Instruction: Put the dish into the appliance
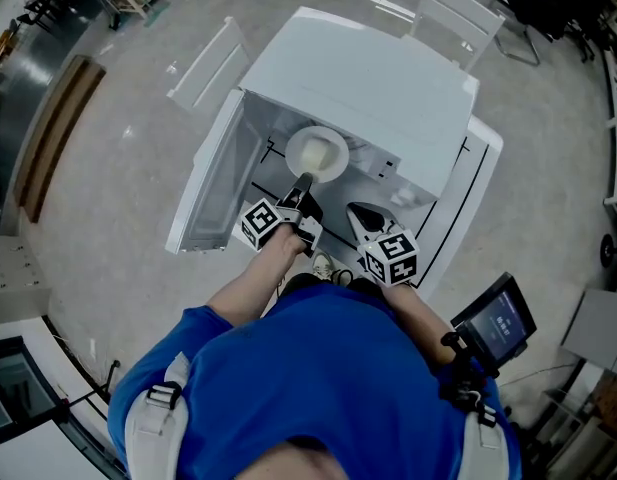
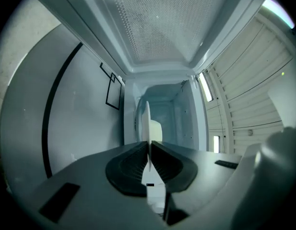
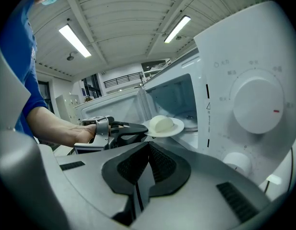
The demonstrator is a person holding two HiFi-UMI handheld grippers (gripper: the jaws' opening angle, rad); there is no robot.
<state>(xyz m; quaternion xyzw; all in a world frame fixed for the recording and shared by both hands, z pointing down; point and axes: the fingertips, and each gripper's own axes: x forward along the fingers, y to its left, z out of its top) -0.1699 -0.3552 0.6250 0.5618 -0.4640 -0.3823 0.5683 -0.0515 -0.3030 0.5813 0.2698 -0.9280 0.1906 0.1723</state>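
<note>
A white plate [image 1: 318, 155] carries a pale round bun [image 3: 161, 123] and sits level in the mouth of the white microwave [image 1: 368, 78], whose door [image 1: 213, 183] hangs open to the left. My left gripper [image 1: 300, 194] is shut on the plate's near rim. In the left gripper view the plate [image 2: 147, 123] stands edge-on between the pads, with the oven cavity [image 2: 164, 114] beyond it. My right gripper [image 1: 361, 214] hovers just right of the left one, in front of the control panel. The right gripper [image 3: 148, 146] is shut on nothing.
The microwave's control panel holds a big dial [image 3: 257, 104] and a smaller knob [image 3: 236, 163] close to my right gripper. The oven stands on a white table [image 1: 480, 163]. A small screen [image 1: 498, 318] sits at my right side, and a white chair [image 1: 458, 13] stands behind.
</note>
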